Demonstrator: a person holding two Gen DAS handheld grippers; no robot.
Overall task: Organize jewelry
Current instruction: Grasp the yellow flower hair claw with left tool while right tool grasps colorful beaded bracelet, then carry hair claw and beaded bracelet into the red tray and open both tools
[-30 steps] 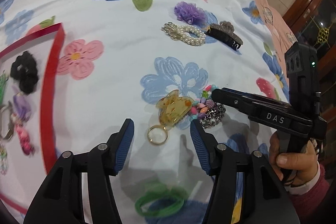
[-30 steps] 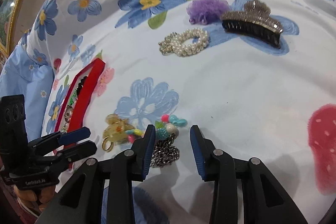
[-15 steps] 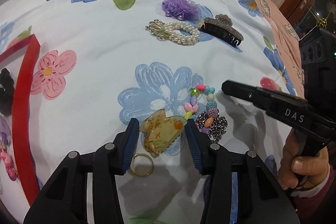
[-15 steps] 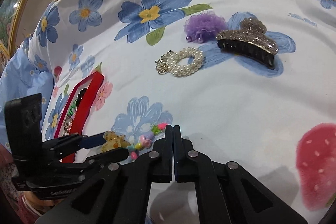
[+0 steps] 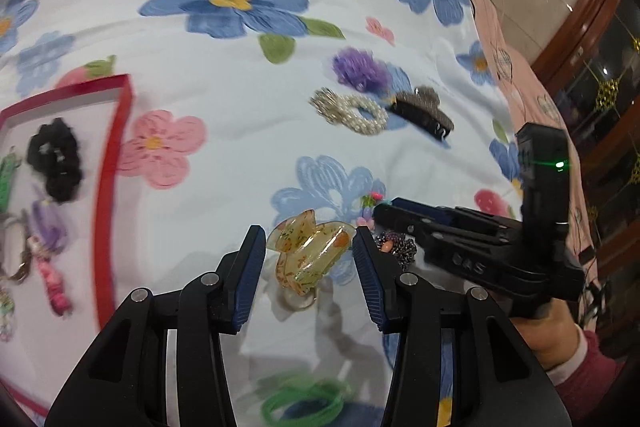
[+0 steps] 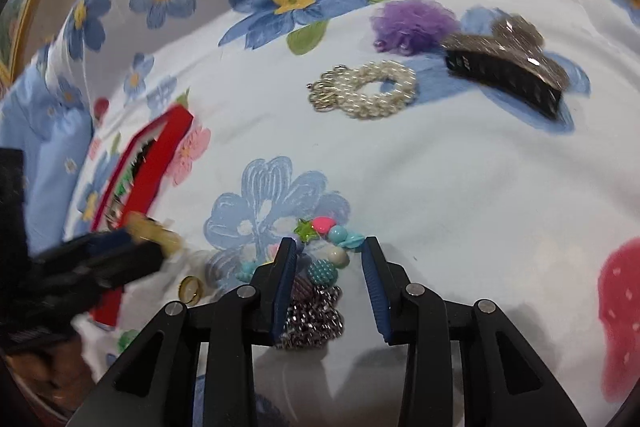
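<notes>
Each camera sits on its hand-held gripper and looks forward and down, close over the floral sheet (image 5: 248,99). The left view faces right of the red tray (image 5: 105,187); the right view sees it at far left. Both share the pearl bracelet (image 5: 352,111) and black clip (image 6: 508,73).
</notes>
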